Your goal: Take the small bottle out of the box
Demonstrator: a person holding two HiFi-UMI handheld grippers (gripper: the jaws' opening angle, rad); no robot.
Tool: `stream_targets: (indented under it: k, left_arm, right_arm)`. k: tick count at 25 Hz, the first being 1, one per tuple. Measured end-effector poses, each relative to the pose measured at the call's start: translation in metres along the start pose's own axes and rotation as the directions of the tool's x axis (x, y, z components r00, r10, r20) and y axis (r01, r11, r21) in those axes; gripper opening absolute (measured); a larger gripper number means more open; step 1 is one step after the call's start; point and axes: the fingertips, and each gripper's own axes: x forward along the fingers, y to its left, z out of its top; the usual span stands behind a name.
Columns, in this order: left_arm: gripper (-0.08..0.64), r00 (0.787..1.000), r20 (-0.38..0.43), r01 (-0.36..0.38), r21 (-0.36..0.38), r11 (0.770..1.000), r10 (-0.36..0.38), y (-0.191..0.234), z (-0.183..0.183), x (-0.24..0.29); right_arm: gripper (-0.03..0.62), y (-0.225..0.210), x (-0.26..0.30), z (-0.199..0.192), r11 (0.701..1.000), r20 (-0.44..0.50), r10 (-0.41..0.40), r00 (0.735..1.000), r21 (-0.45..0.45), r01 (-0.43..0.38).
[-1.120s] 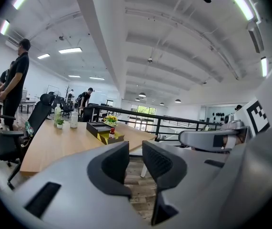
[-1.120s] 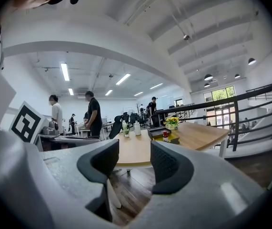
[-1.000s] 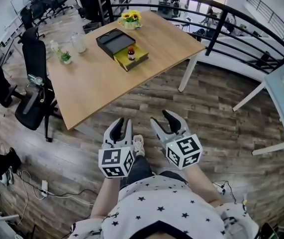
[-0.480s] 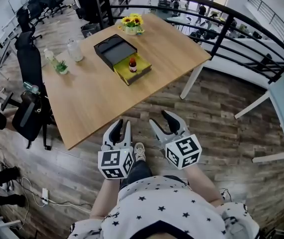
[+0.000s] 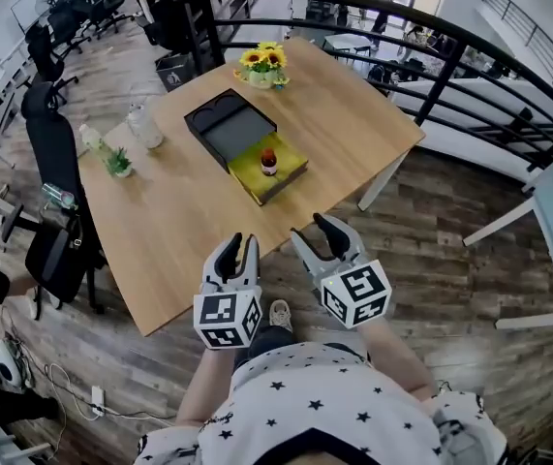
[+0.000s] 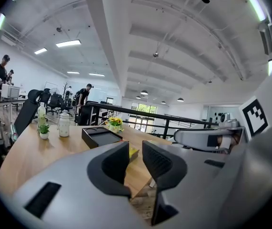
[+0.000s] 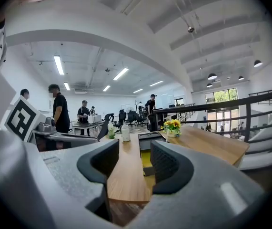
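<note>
A small brown bottle (image 5: 269,161) with a red cap stands upright in the yellow tray of a box (image 5: 274,175) on the wooden table (image 5: 189,221). The box's black half (image 5: 228,124) lies open beside it. My left gripper (image 5: 238,248) and right gripper (image 5: 317,235) hover side by side at the table's near edge, well short of the box. Both are open and hold nothing. In the left gripper view the black box (image 6: 100,136) shows beyond the jaws, and the bottle is hidden there. The right gripper view shows the box (image 7: 149,141) between the jaws, far off.
A pot of sunflowers (image 5: 262,64) stands at the table's far edge. A glass jar (image 5: 144,126) and a small plant (image 5: 116,161) stand at its left side. A black office chair (image 5: 58,211) stands left of the table. A black railing (image 5: 431,37) runs behind.
The table and box have drawn nearer to me and shifted right in the head view. Both grippers keep the same open pose in front of my body.
</note>
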Motion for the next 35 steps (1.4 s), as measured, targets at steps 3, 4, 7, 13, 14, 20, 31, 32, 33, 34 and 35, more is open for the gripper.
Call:
stream_targets:
  k: [3,4,7,13,14,20,31,32,33,34,35]
  left_arm:
    - [0.075,1.000,0.000,0.006,0.000,1.000,-0.006,0.015,0.010,0.022]
    - [0.075,1.000,-0.001,0.008,0.000,1.000,-0.008,0.020,0.013,0.028]
    - [0.075,1.000,-0.001,0.014,-0.004,1.000,-0.014,0.035,0.020,0.043]
    - [0.075,1.000,-0.006,0.027,-0.010,1.000,-0.027,0.061,0.032,0.072]
    - [0.075,1.000,-0.007,0.028,-0.012,1.000,-0.028,0.064,0.033,0.076]
    - [0.075,0.999,-0.020,0.027,-0.022,0.999,-0.028,0.083,0.032,0.093]
    - [0.075,0.998,-0.061,0.022,-0.054,0.998,-0.025,0.111,0.018,0.125]
    - [0.075,0.998,-0.066,0.019,-0.058,0.998,-0.022,0.112,0.016,0.128]
    - [0.075,0.997,-0.069,0.015,-0.063,0.998,-0.019,0.113,0.014,0.131]
    - [0.075,0.997,-0.073,0.011,-0.067,0.998,-0.016,0.114,0.012,0.134]
    - [0.075,0.997,-0.077,0.008,-0.069,0.998,-0.013,0.115,0.010,0.136]
  right_arm:
    - [0.189,-0.010,0.026,0.007,1.000,-0.001,-0.006,1.000,-0.003,0.006]
    - [0.189,-0.013,0.034,0.009,1.000,-0.001,-0.008,1.000,-0.004,0.008]
    - [0.189,-0.019,0.055,0.016,1.000,-0.002,-0.018,1.000,-0.009,0.018]
    - [0.189,-0.033,0.095,0.022,0.999,-0.012,-0.039,0.999,-0.010,0.039]
    - [0.189,-0.035,0.099,0.023,0.999,-0.015,-0.041,0.999,-0.009,0.041]
    - [0.189,-0.046,0.126,0.020,0.998,-0.027,-0.055,0.998,-0.011,0.055]
    - [0.189,-0.070,0.178,-0.001,0.997,-0.069,-0.069,0.995,-0.050,0.065]
    - [0.189,-0.073,0.183,-0.004,0.996,-0.078,-0.067,0.995,-0.056,0.063]
    - [0.189,-0.076,0.188,-0.008,0.996,-0.087,-0.066,0.994,-0.062,0.061]
    - [0.189,-0.079,0.192,-0.012,0.996,-0.096,-0.064,0.993,-0.067,0.058]
    - [0.189,-0.082,0.197,-0.017,0.996,-0.106,-0.063,0.992,-0.070,0.056]
